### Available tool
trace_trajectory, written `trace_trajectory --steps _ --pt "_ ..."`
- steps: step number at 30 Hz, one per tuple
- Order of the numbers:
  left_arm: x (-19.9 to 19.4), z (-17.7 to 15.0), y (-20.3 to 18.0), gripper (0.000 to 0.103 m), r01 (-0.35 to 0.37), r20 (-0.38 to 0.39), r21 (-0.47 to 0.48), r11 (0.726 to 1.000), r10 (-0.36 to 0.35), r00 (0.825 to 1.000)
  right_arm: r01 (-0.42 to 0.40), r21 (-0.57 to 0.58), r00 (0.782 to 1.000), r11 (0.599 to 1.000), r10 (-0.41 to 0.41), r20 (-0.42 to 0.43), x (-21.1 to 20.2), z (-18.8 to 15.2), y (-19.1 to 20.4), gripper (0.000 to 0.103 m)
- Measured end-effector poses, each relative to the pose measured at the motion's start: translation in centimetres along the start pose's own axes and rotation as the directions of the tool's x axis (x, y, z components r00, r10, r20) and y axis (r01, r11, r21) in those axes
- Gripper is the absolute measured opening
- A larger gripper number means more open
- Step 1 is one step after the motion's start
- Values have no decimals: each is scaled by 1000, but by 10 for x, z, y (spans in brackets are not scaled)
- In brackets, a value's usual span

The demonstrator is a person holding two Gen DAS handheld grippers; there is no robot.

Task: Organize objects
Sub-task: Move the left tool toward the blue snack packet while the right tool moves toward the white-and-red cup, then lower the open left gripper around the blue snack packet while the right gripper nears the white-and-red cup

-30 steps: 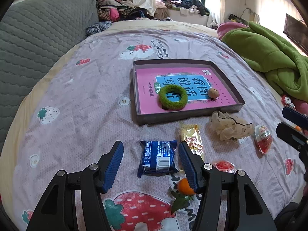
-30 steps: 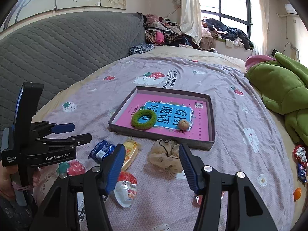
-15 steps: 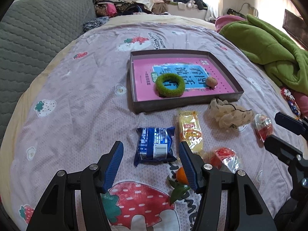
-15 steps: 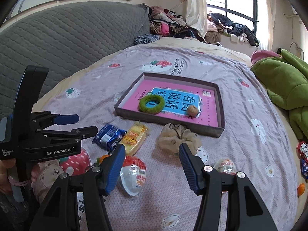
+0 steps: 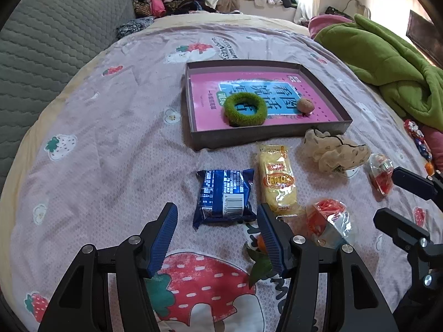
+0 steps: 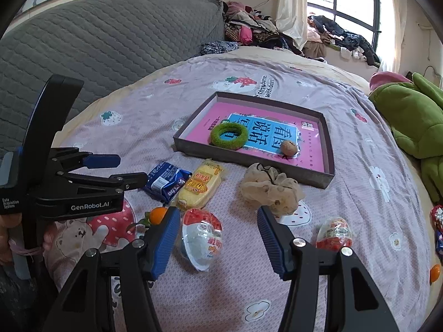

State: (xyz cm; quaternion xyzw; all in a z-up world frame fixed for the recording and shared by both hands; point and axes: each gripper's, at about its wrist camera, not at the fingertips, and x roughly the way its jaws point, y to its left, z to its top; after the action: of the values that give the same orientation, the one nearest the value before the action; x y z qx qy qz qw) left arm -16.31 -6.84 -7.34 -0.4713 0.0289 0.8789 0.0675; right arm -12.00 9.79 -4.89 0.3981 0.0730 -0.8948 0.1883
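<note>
Snack packets lie loose on the bedspread: the blue packet (image 5: 224, 193) sits just ahead, between the left gripper's (image 5: 217, 235) parted fingers, untouched. Right gripper (image 6: 218, 238) gapes empty, the jelly cup (image 6: 203, 238) by its left finger

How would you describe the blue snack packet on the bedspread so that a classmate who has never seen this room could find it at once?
Start at the shallow grey box with the pink book inside, on the strawberry-print bedspread. Just in front of its near wall, two flat packets lie side by side. The blue snack packet is the dark blue one with white print and a barcode, next to the yellow packet.
</note>
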Motion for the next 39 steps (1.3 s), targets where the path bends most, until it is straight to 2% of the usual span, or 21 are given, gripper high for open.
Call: trace_trajectory --steps 39 --pt "31 -1 -3 61 15 -55 26 1000 -14 998 -32 -44 995 999 28 -96 29 -22 12 58"
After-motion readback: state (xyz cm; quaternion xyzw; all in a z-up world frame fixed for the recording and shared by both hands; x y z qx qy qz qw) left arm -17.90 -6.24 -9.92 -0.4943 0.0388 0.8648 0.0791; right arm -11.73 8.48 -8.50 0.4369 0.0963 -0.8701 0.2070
